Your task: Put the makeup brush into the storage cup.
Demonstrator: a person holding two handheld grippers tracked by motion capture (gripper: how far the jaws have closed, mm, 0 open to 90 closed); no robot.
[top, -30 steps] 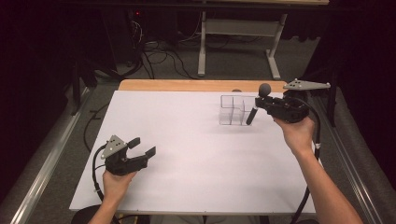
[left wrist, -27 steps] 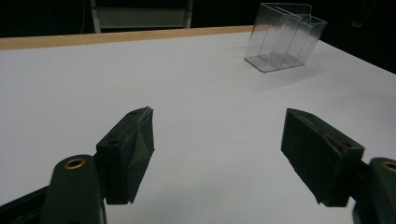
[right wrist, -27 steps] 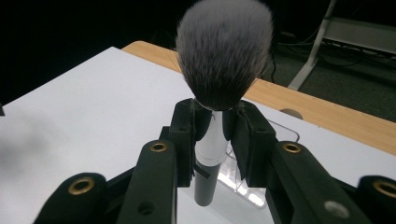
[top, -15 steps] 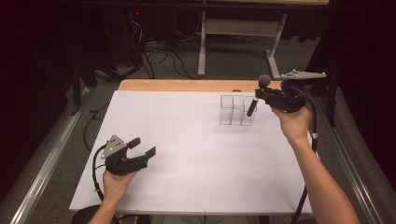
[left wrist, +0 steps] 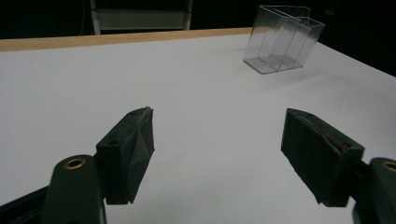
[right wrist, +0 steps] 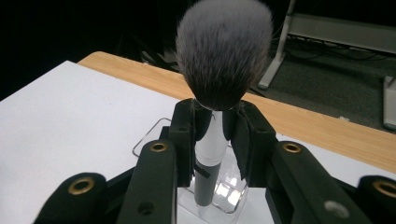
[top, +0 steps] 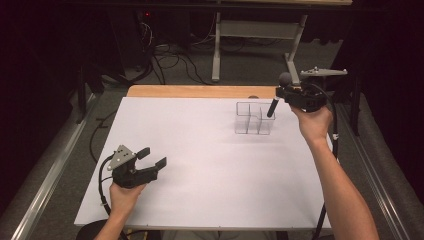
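Two tools are at work over the white table (top: 210, 165). On the left, the left tool (top: 155, 159) rests low near the front of the table with its jaws wide apart and nothing between them; it sits just where it did a second ago. Farther right stands the clear organizer (top: 255, 118), an upright box split into compartments, near the table's far edge and unmoved. At its right end the right tool (right wrist: 212, 135) is clamped on the makeup brush (right wrist: 219, 70), gripping the pale handle just under the bristles, so the bristle head points up and the dark handle end hangs down over the organizer. Over the last second that hand has carried the brush a little farther toward the back right and slightly higher. In my judgement the brush is being lined up above a right-hand compartment for a handle-first drop; which compartment exactly I cannot tell.
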